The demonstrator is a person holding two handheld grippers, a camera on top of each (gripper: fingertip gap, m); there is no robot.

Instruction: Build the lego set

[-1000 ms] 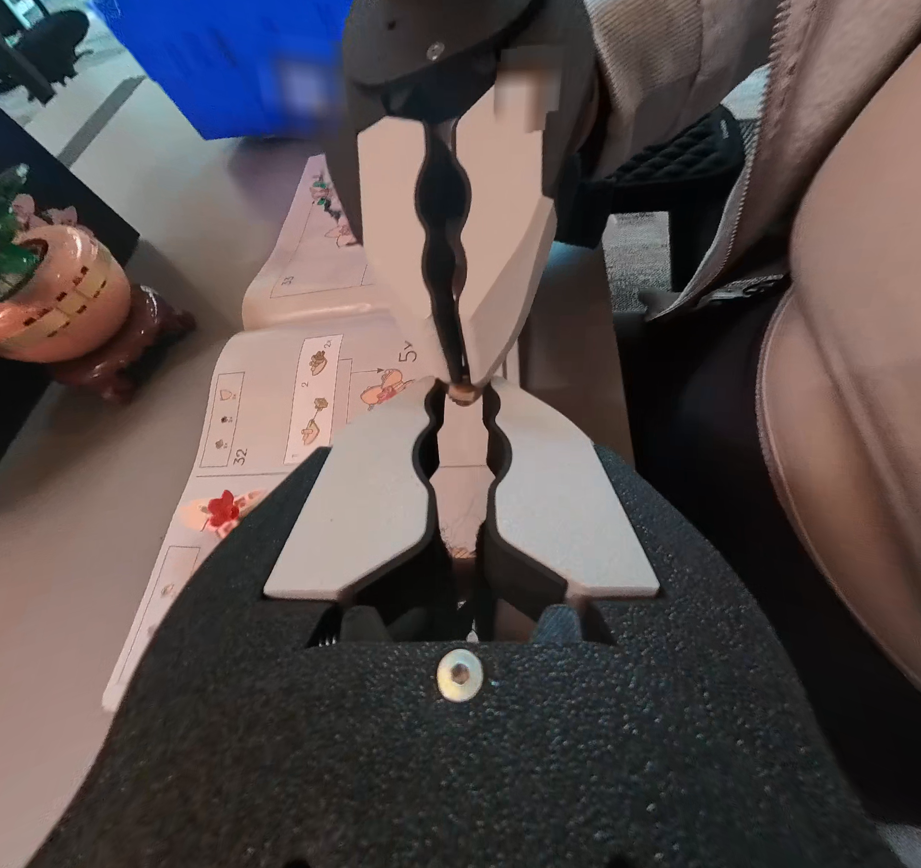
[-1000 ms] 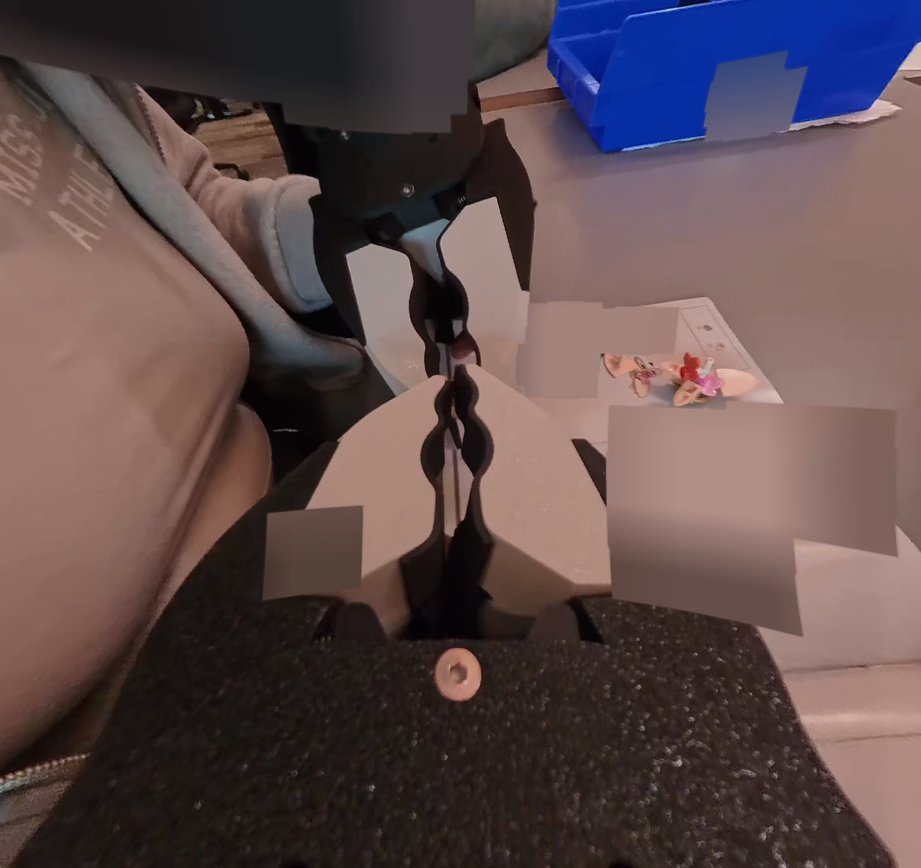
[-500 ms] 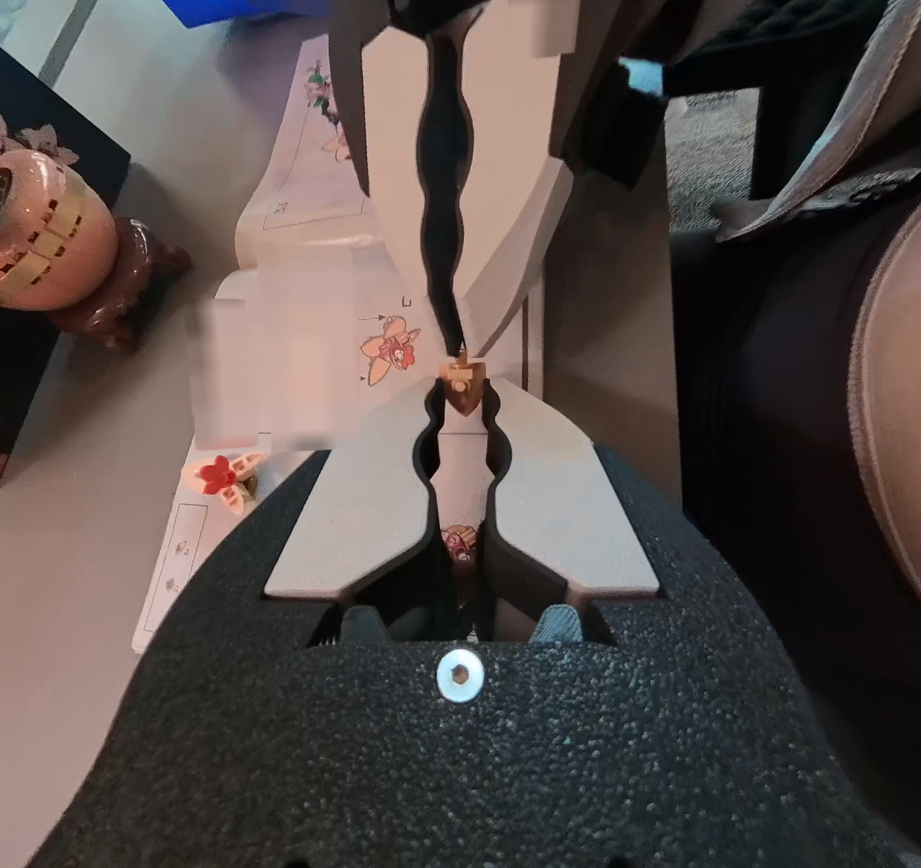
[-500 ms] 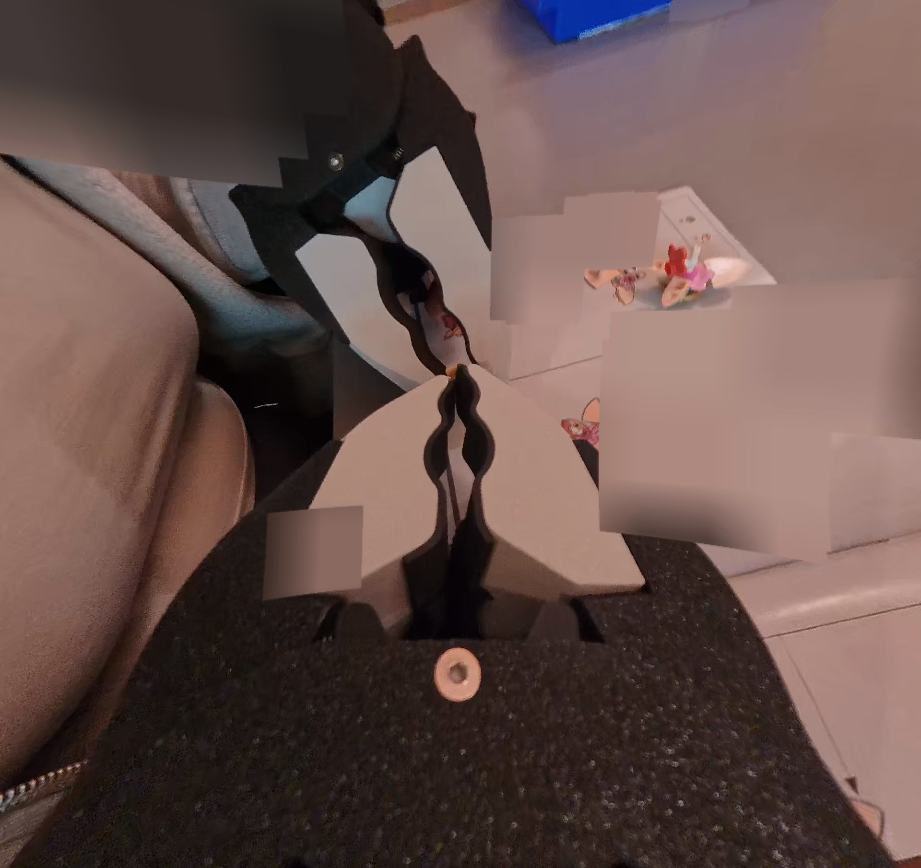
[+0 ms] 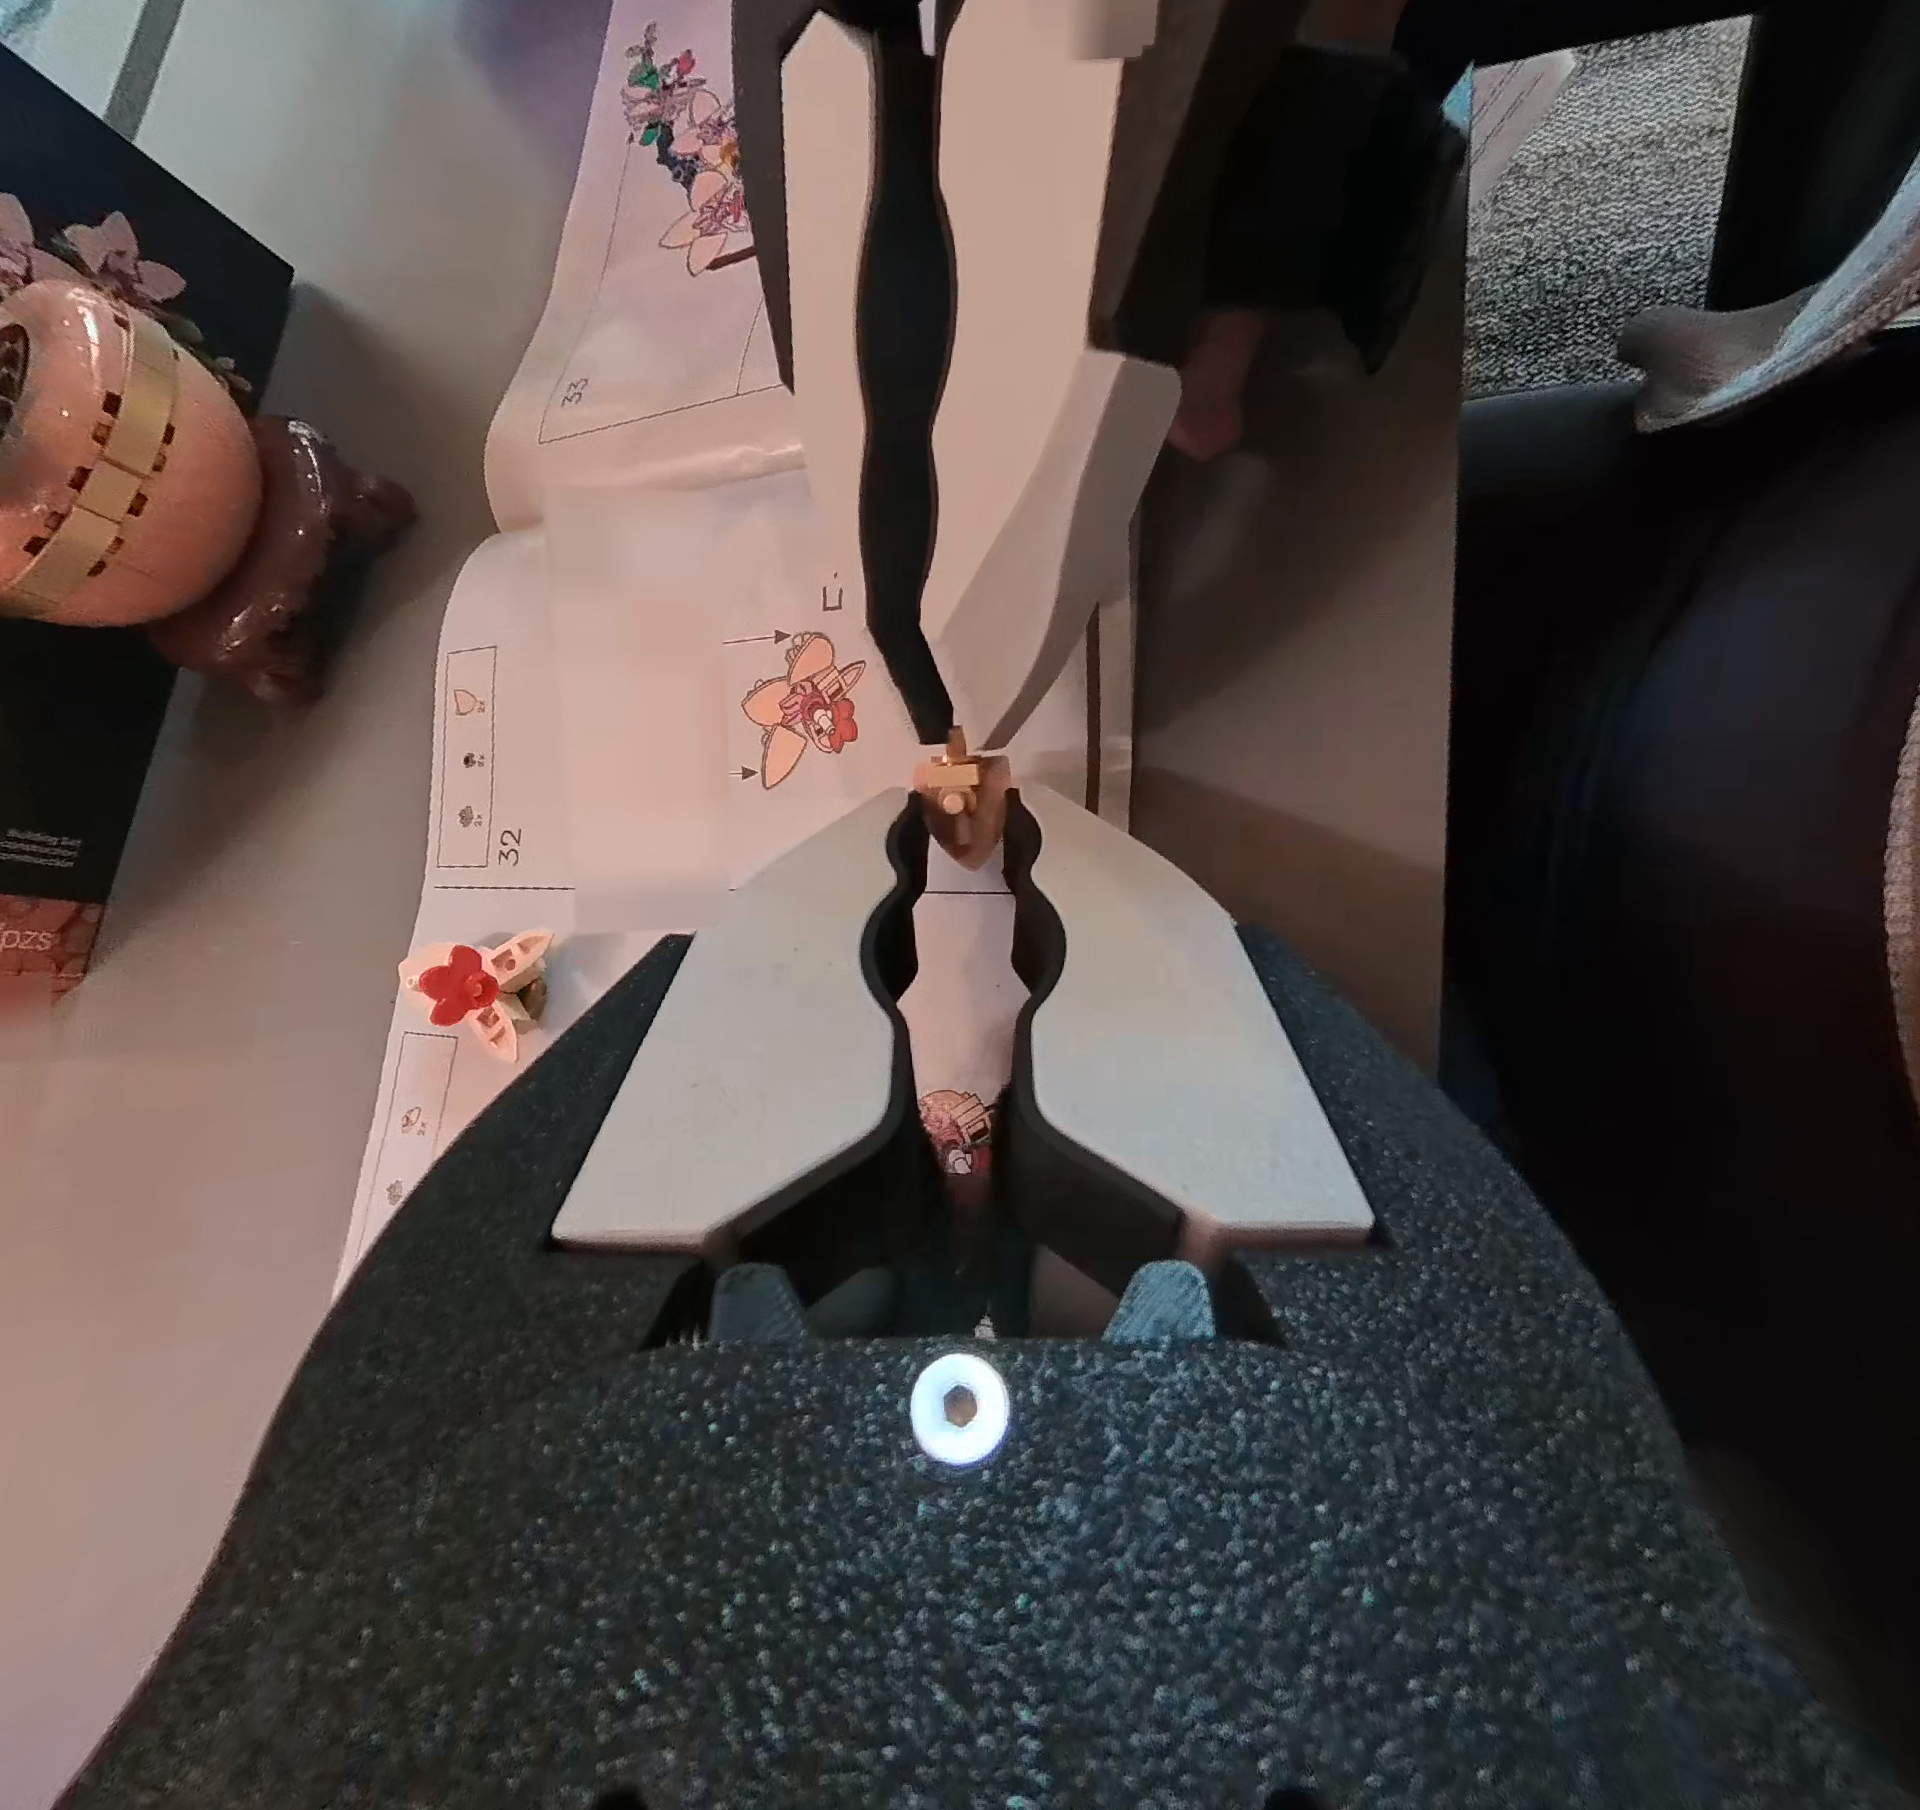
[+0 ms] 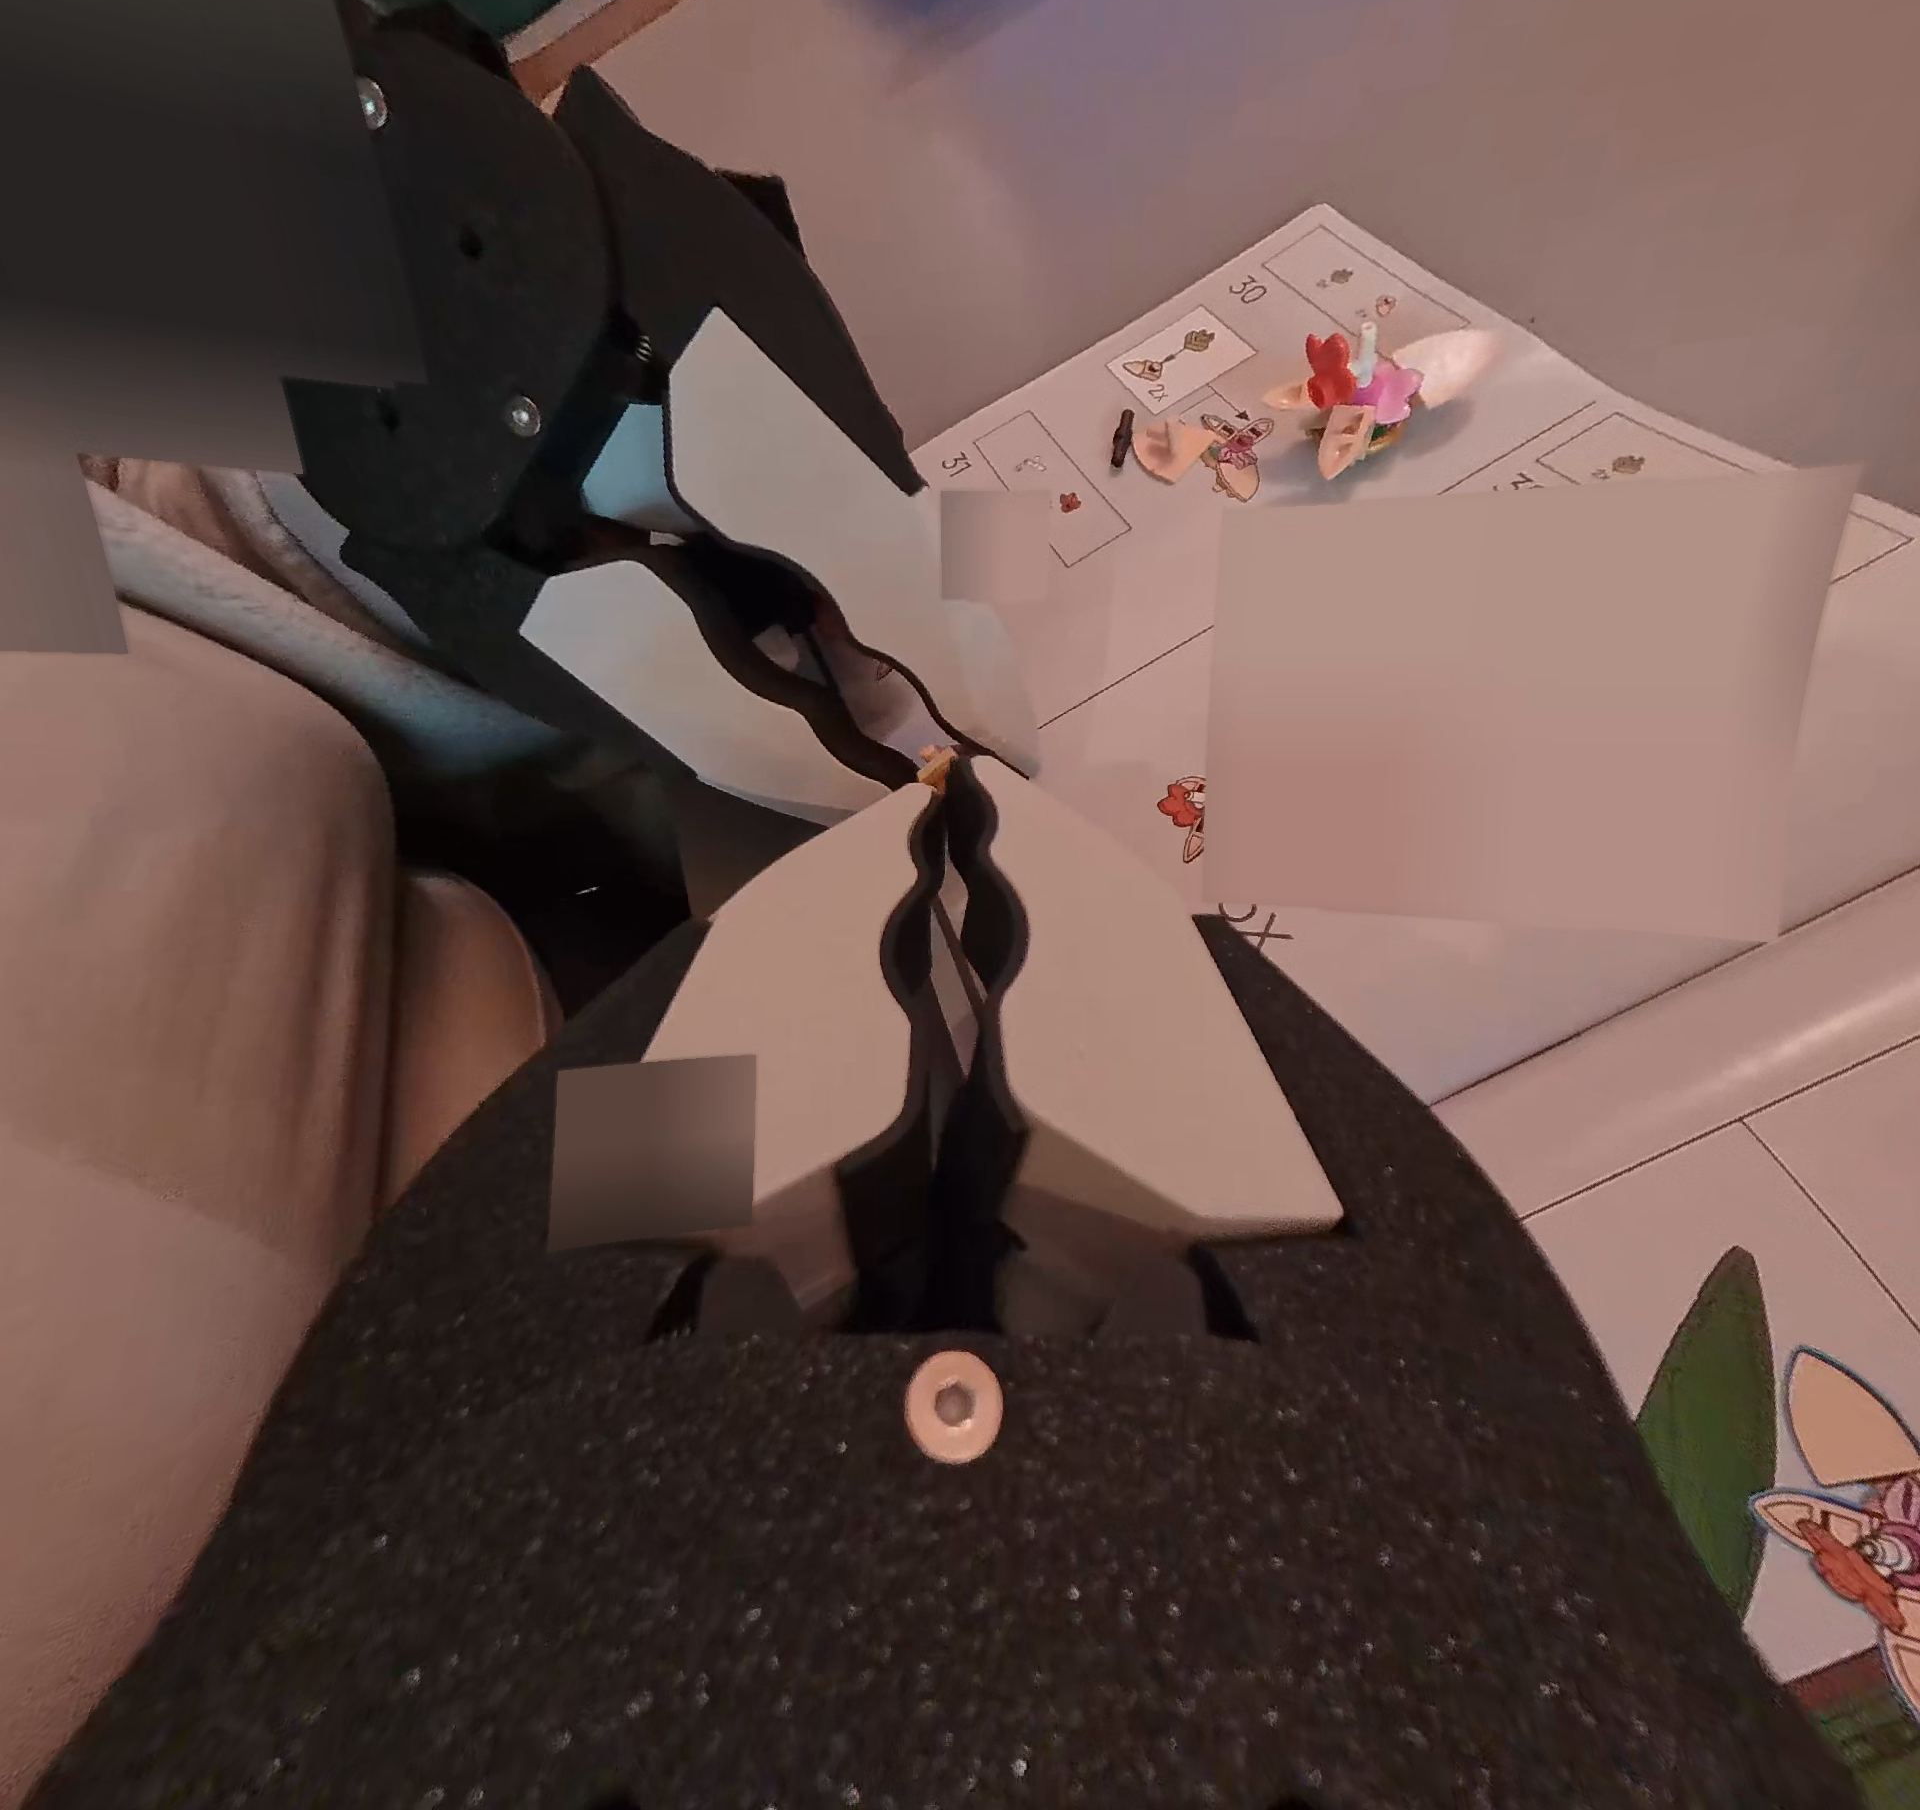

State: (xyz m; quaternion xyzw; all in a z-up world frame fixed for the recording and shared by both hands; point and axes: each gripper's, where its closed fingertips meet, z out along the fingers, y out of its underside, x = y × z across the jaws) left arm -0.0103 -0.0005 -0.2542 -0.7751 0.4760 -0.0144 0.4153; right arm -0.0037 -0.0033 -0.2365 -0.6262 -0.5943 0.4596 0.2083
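The small tan piece [image 5: 948, 776] sits pinched at the very tips where the two claws meet, above the open instruction booklet [image 5: 665, 555] on the counter [image 5: 156, 1137]. A second ago the two claws were level and the piece was hardly visible; now both have tipped downward over the booklet and the piece shows clearly (so the join looks under way, I'd judge, not finished). It is tan with a pale peg facing the camera, seated on a darker brown wedge-shaped bit [image 5: 971, 830].

The left claw [image 5: 961, 804] is closed down to a narrow gap around the brown bit. The right claw [image 6: 951, 773] comes in from 12 o'clock in the left view, its fingers pressed nearly together on the tan piece.

At 9 o'clock of the left claw lies a red-and-cream flower [image 5: 473, 991] on the booklet's edge. Farther off at 10 o'clock stands a pink pot model [image 5: 114, 503]. In the right view, more flower pieces [image 6: 1340, 399] rest on the page at 1 o'clock.
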